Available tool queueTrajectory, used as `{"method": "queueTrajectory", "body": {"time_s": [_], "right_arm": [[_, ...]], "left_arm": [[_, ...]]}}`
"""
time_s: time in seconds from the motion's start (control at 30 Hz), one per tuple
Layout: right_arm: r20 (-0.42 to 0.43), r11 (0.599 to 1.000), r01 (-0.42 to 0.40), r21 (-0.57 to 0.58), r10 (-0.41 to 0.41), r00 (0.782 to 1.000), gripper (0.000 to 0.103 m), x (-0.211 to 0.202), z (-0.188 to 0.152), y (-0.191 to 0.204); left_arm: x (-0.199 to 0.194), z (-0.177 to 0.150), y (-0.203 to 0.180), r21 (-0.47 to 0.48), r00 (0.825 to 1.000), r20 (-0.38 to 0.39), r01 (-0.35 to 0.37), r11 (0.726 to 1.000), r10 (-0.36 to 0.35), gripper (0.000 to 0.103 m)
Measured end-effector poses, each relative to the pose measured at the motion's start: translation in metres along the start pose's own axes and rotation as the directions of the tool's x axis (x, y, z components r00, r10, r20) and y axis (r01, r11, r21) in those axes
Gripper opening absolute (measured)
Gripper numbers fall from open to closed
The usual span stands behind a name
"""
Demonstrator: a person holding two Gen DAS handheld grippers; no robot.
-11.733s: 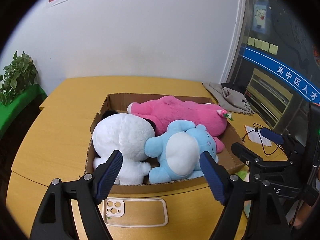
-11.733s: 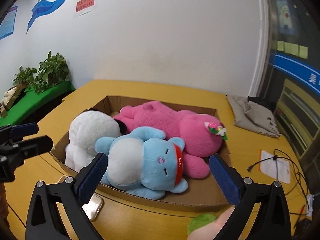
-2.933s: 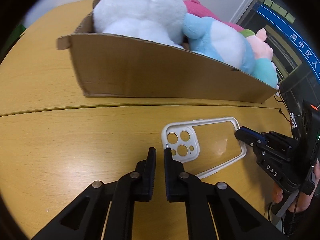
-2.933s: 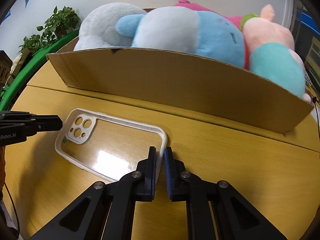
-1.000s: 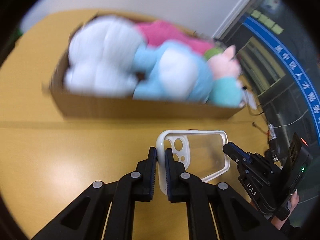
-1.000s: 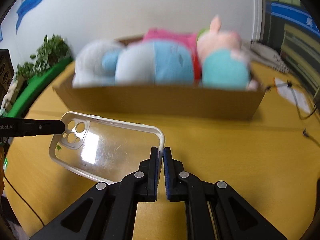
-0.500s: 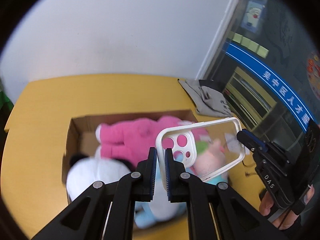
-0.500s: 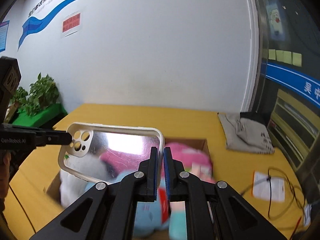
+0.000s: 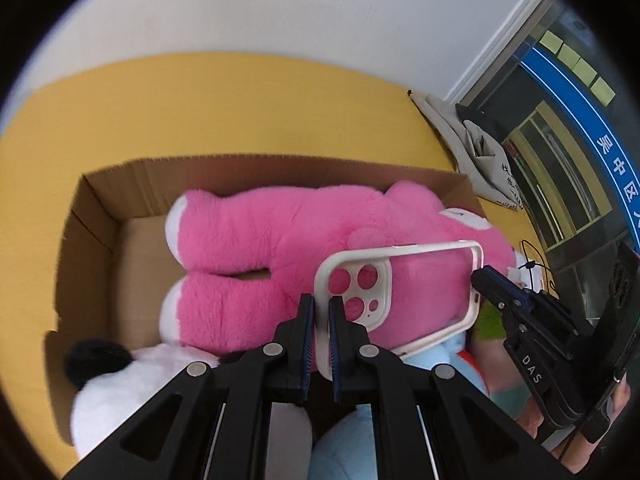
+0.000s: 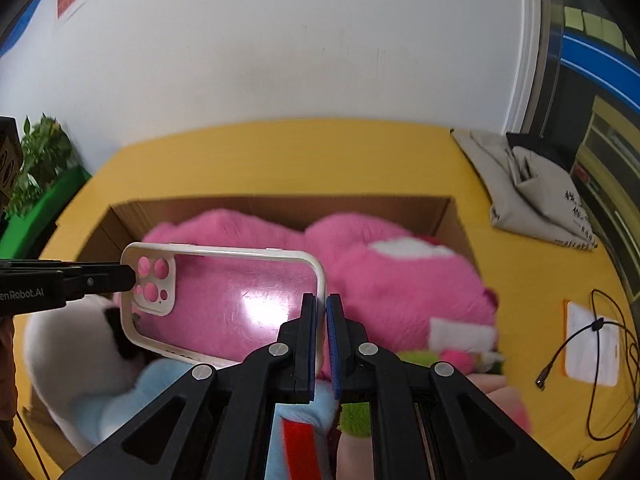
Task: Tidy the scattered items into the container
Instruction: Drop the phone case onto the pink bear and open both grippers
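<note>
While angled down over the box (image 9: 100,200), both hand-held grippers (image 9: 321,312) (image 10: 321,312) clamped on phone case (image 10: 240,300).

plush toys (image 9: 280,248) lie in the box (image 9: 92,216) on the table (image 9: 224,112).

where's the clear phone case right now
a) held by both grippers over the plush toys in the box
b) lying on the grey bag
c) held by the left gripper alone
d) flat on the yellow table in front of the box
a: the left gripper pinches the camera-cutout end of the phone case and the right gripper the opposite end, over the pink plush toy in the cardboard box.
</note>
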State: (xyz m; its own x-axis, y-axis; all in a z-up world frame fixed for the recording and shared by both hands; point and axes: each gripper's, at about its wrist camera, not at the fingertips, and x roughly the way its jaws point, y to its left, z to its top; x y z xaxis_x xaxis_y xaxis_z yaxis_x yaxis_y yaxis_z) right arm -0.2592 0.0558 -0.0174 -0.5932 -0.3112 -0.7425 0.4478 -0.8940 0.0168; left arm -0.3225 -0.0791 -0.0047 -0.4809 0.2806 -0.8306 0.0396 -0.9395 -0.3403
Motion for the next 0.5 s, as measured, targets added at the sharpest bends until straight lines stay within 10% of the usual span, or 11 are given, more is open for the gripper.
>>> {"method": "queueTrajectory", "body": {"time_s": [0.2, 0.4, 0.5], "right_arm": [[-0.023, 1.000, 0.014, -0.025, -0.014, 1.000, 0.008, 0.000, -0.007, 0.002], [0.071, 0.996, 0.015, -0.089, -0.009, 0.997, 0.102, -0.050, -0.026, -0.001], [0.136, 0.984, -0.041, -0.174, 0.066, 0.989, 0.103, -0.098, -0.048, 0.006]], "left_arm": [[-0.014, -0.008, -0.001, -0.007, 0.999, 0.045, 0.003, 1.000, -0.003, 0.017], [-0.080, -0.038, -0.020, 0.057, 0.976, 0.202, -0.091, 0.994, 0.078, 0.056], [-0.119, -0.074, -0.042, 0.110, 0.945, 0.300, -0.174, 0.979, 0.134, 0.075]]}}
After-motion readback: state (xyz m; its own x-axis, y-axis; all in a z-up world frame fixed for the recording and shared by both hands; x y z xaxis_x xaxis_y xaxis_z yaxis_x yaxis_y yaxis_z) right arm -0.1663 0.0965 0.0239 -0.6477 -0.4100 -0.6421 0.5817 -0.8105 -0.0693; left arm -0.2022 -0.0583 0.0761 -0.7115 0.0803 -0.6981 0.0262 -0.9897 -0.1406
